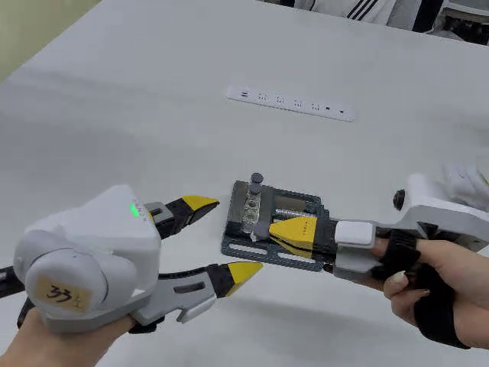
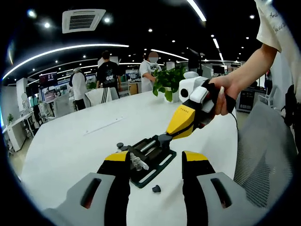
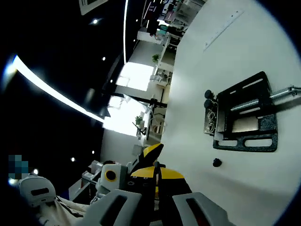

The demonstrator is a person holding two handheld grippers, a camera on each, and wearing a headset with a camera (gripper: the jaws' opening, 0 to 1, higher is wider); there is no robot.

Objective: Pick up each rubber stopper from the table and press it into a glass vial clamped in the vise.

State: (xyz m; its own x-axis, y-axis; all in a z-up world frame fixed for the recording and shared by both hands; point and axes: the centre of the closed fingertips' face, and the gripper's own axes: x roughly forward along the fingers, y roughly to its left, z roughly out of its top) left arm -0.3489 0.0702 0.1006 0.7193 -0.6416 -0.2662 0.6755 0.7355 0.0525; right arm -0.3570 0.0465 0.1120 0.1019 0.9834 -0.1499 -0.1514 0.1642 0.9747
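A small black vise (image 1: pixel 299 260) stands mid-table with clear glass vials (image 1: pixel 250 211) clamped in its jaws; a dark stopper (image 1: pixel 257 179) tops the far one. My right gripper (image 1: pixel 269 229) hangs over the vise, its yellow jaws shut on a dark rubber stopper (image 2: pixel 164 138) at their tip. My left gripper (image 1: pixel 223 237) stands open just left of the vise, nothing between its fingers. From the left gripper (image 2: pixel 156 157) view, a loose stopper (image 2: pixel 156 189) lies on the table in front of the vise (image 2: pixel 162 162). The right gripper view shows the vise (image 3: pixel 244 141) and that loose stopper (image 3: pixel 216 162).
A white power strip (image 1: pixel 290 103) lies farther back on the white table (image 1: pixel 114 115). A person's hand (image 1: pixel 435 279) holds the right gripper. In the left gripper view, several people stand in the background beyond the table's far edge.
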